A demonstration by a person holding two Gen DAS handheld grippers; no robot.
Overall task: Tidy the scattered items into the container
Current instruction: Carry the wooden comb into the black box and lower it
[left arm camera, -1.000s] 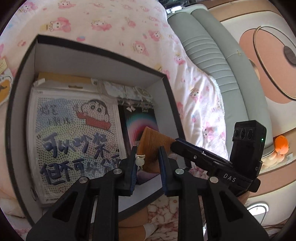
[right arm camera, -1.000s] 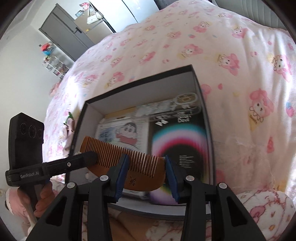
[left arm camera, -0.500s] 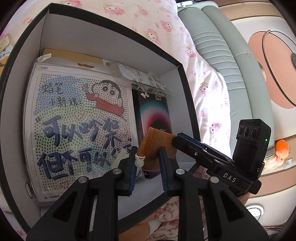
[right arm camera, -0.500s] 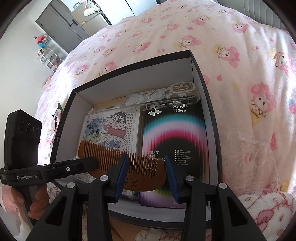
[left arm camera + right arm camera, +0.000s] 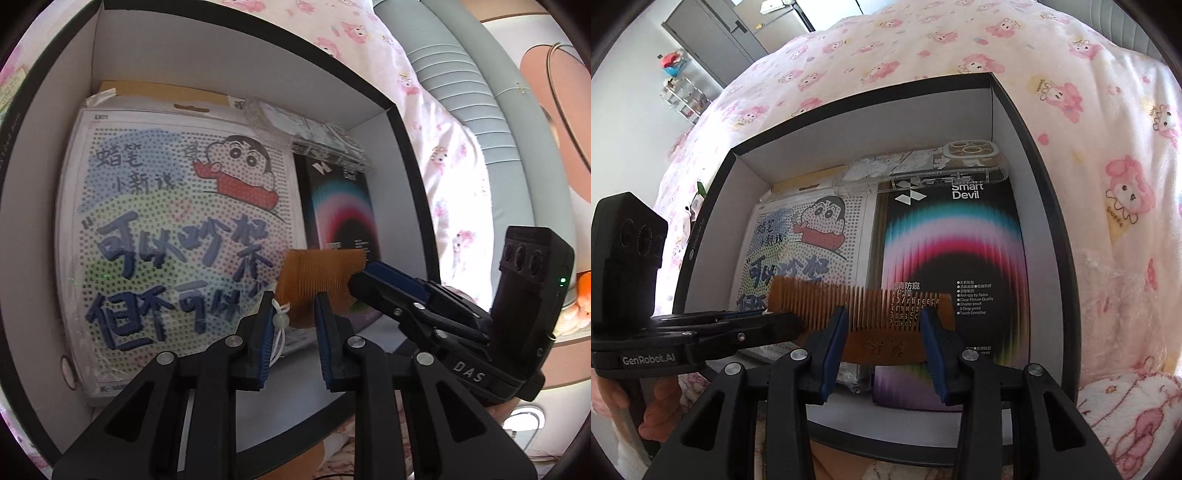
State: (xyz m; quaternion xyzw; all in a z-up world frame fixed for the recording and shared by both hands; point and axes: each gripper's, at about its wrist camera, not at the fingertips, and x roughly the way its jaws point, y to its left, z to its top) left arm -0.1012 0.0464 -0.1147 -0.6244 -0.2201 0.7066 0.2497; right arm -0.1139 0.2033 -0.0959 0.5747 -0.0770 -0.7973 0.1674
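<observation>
The wooden comb (image 5: 864, 314) hangs inside the open box (image 5: 1047, 206), low over its near edge, carried by both grippers at once. The right gripper (image 5: 882, 332) takes it across its back: the blue pads (image 5: 833, 350) press on the two flat faces of the spine, the jaws pinching it at a middling spread, teeth pointing away toward the far wall. The left gripper (image 5: 291, 325) comes in from the comb's end; in its own view the comb's end stands edge-on between narrow jaws, and they are closing on it, with a white cord and bead (image 5: 280, 320) lying against the left pad. Whether both of its pads already press on the wood I cannot tell for sure, though the comb's end fills the gap.

Under the comb the box floor is covered: a cartoon bead-board pack (image 5: 177, 236) fills the left side, a black screen-protector box (image 5: 953, 273) lies along the right wall, and a clear phone case (image 5: 934, 168) rests across the far edge of both. A bare strip of floor shows along the near wall. The box walls rise on all sides of the comb, the right wall near the right gripper. The box sits on a pink-patterned bedspread (image 5: 1108, 110).

Both grippers point steeply down into the box, meeting at a right angle. A hand (image 5: 646, 402) grips the left gripper's handle at the lower left of the right view.
</observation>
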